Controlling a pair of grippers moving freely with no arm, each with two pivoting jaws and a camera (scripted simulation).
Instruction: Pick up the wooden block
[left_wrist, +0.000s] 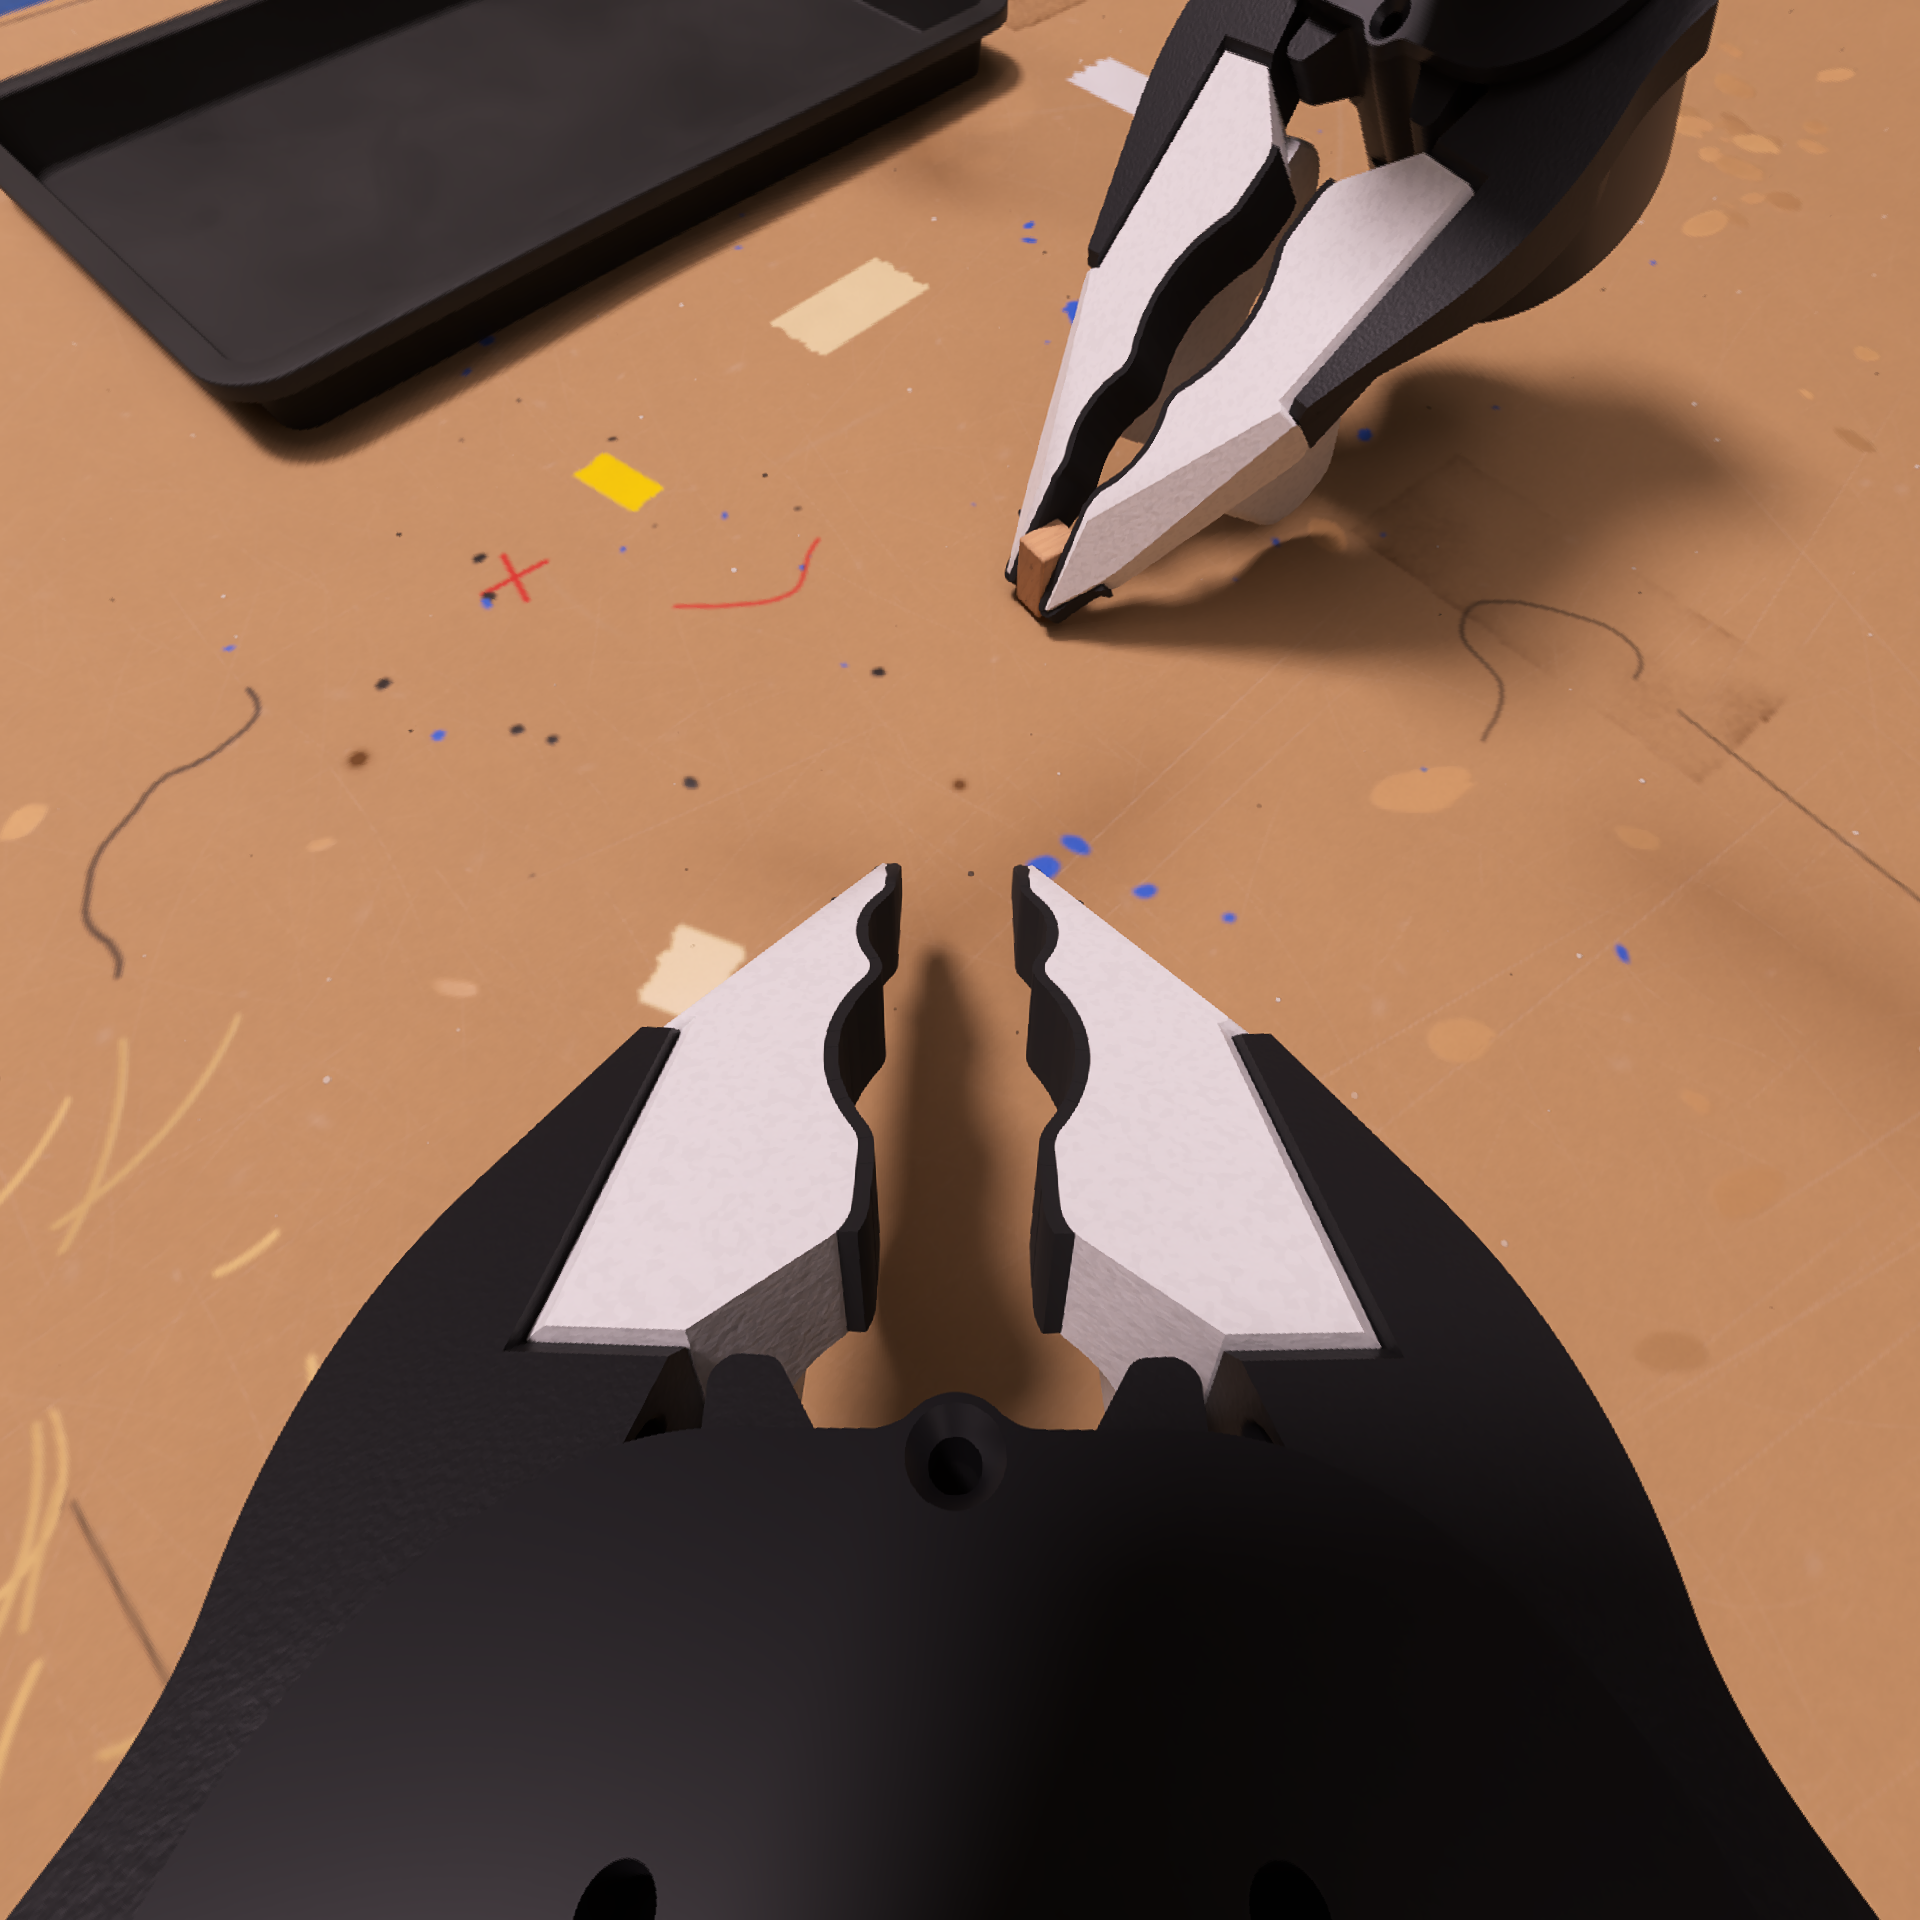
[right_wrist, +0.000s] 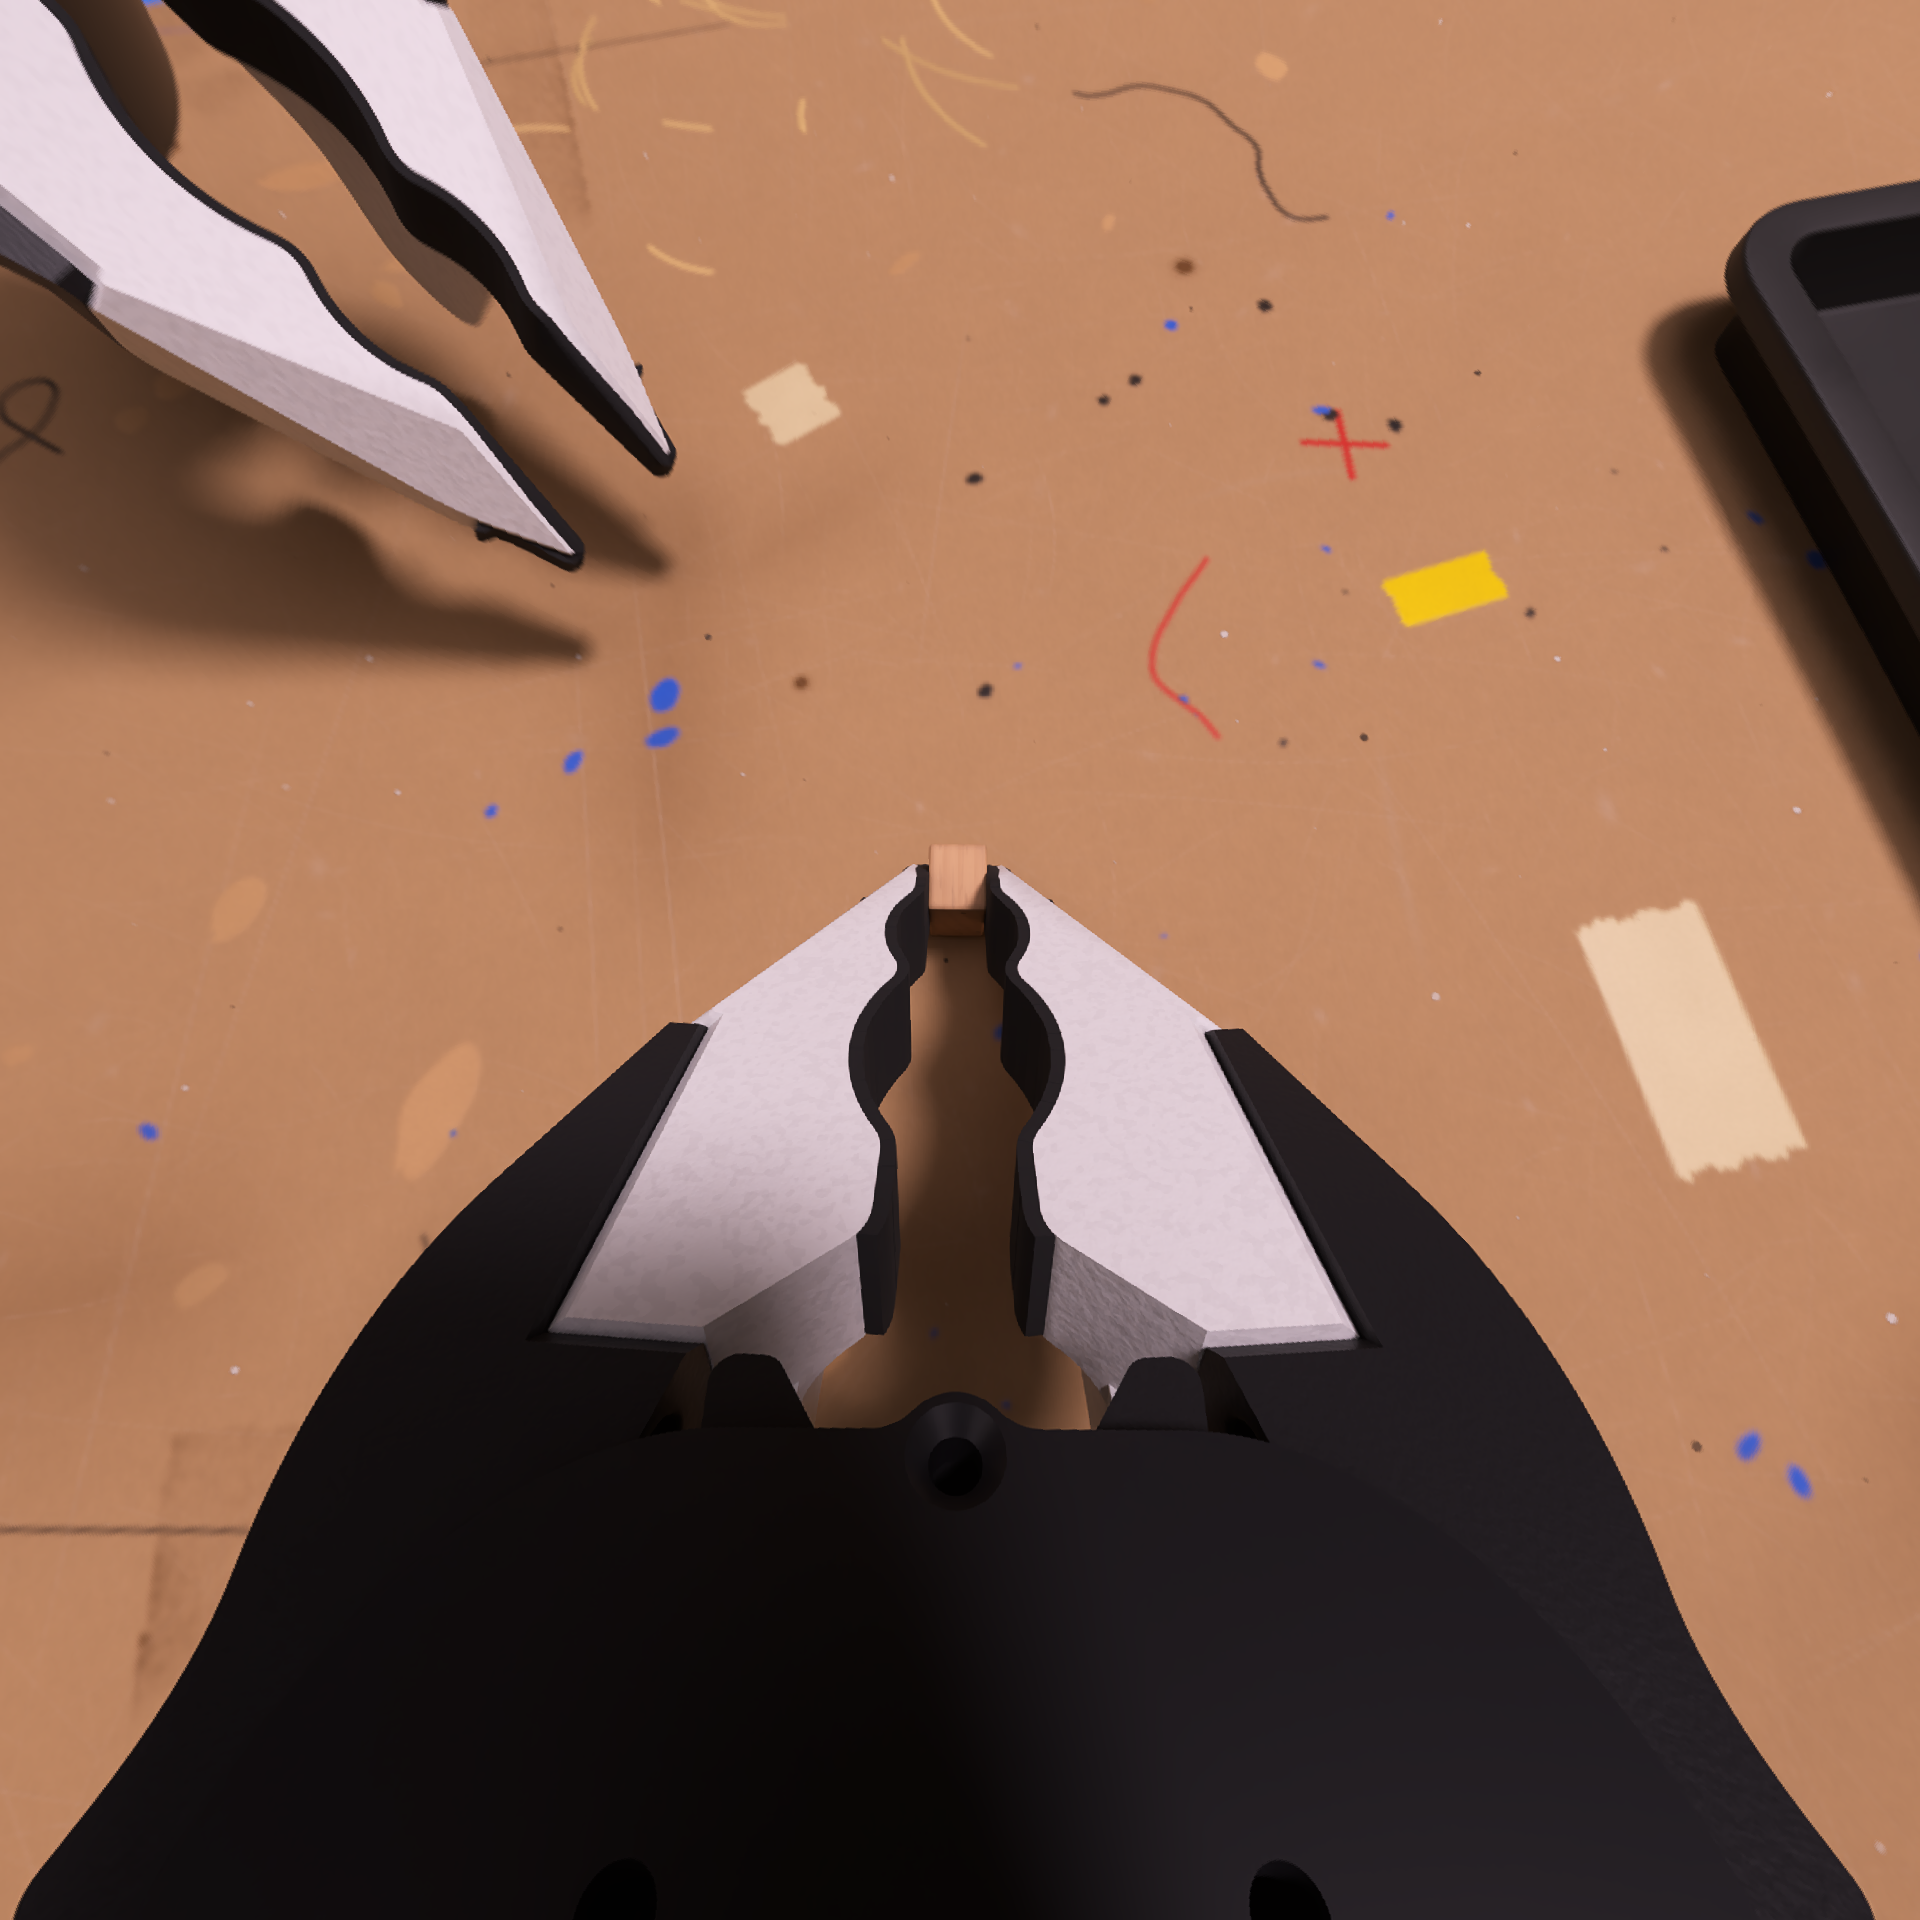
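Observation:
The wooden block (right_wrist: 957, 885) is a small light-brown cuboid pinched between the tips of my right gripper (right_wrist: 957, 883). In the left wrist view the same block (left_wrist: 1039, 563) sits between the right gripper's tips (left_wrist: 1042, 592), low against the brown tabletop; whether it still touches the top I cannot tell. My left gripper (left_wrist: 957, 873) is open and empty, hovering over the table a little nearer than the block. It also shows at the upper left of the right wrist view (right_wrist: 623, 509).
A black tray (left_wrist: 416, 187) lies at the far left of the left wrist view and at the right edge of the right wrist view (right_wrist: 1839, 364). Tape patches, a yellow patch (left_wrist: 618, 482) and paint marks dot the brown table.

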